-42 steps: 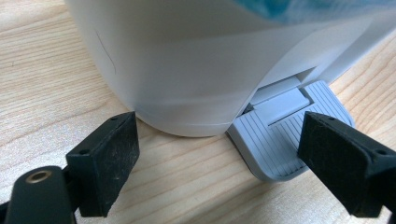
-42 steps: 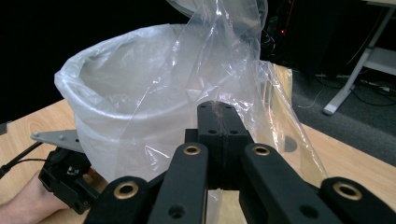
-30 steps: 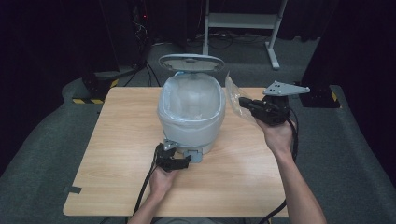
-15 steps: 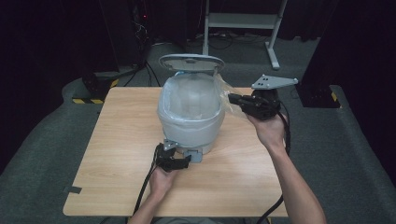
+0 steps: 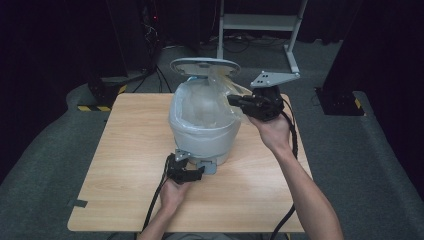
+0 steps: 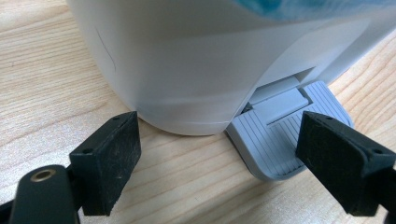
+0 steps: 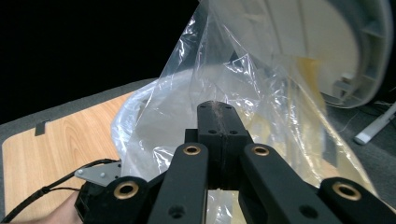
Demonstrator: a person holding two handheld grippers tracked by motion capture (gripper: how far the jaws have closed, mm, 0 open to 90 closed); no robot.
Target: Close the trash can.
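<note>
Bag edge pinched on my right, pedal framed on my left.

My right gripper [image 7: 219, 116] has its jaws clamped on the clear plastic bag [image 7: 243, 79], held at the rim of the white pedal bin [image 5: 202, 125] beneath its raised lid [image 5: 205, 66]. My left gripper [image 6: 224, 158] rests released on the wooden table [image 5: 125, 150], jaws either side of the bin's grey pedal [image 6: 275, 135], which sits nearer one jaw.

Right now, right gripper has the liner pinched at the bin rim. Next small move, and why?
Probably draw the bag outward and down over the bin rim. The right gripper is shut on bag film raised above the rim, the lid stands open, and the left gripper sits open at the pedal.
</note>
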